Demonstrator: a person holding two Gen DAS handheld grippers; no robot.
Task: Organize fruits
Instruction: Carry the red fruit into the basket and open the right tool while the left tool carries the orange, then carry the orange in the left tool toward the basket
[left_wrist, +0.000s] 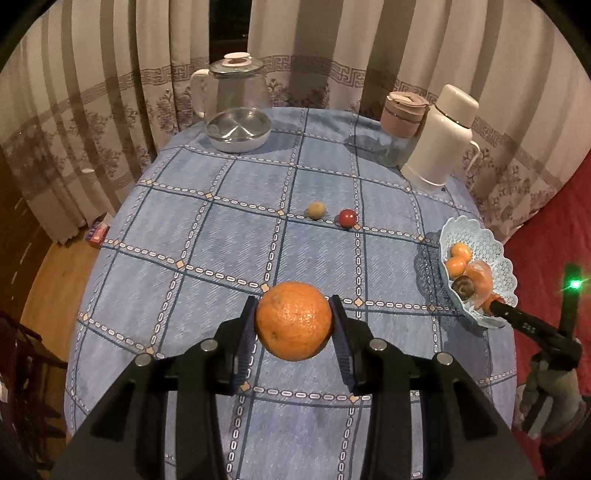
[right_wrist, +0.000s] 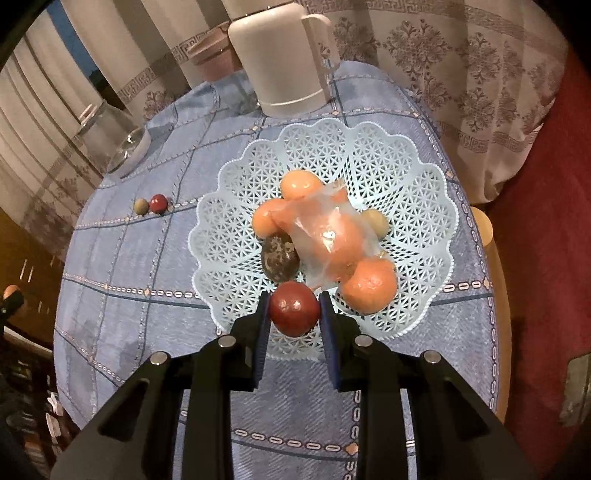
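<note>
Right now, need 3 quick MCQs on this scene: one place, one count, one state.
1. Where is the basket?
A. table centre
B. near the table's edge, by the white flask
C. on the floor

2. How many small fruits lie loose on the cloth?
A. two
B. four
C. none

3. What do the left tongs hold?
A. nothing
B. a jar lid
C. an orange

Key:
1 B, the basket sits near the cloth's edge, close to the flask.
2 A, a yellow fruit and a red fruit lie side by side mid-table.
3 C, both pads press on the orange, above the cloth.
</note>
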